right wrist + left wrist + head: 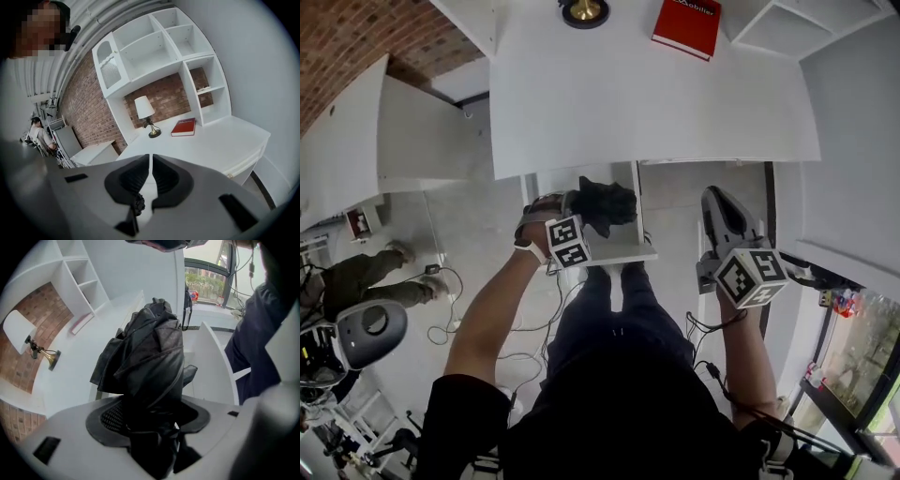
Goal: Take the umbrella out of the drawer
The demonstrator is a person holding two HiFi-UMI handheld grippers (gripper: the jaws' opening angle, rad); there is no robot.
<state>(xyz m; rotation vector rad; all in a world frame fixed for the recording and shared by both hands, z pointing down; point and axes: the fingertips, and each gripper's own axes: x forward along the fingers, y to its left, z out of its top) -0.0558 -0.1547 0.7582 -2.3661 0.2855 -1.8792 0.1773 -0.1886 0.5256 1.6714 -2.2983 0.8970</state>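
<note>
Black umbrella (152, 357), one, folded, clamped between the wide-spread jaws of the left gripper (150, 425), up over the one open drawer (623, 251). Right gripper (150, 180): jaws all but together, empty. White desk (656, 103): one red book (686, 26), one lamp (145, 112).

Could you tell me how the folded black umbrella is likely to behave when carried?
The umbrella probably feels soft outside: its fabric bunches in loose, creased folds. The flaps hanging at its side may sag or swing. It looks fairly light, since the left claw alone holds it by one end.
</note>
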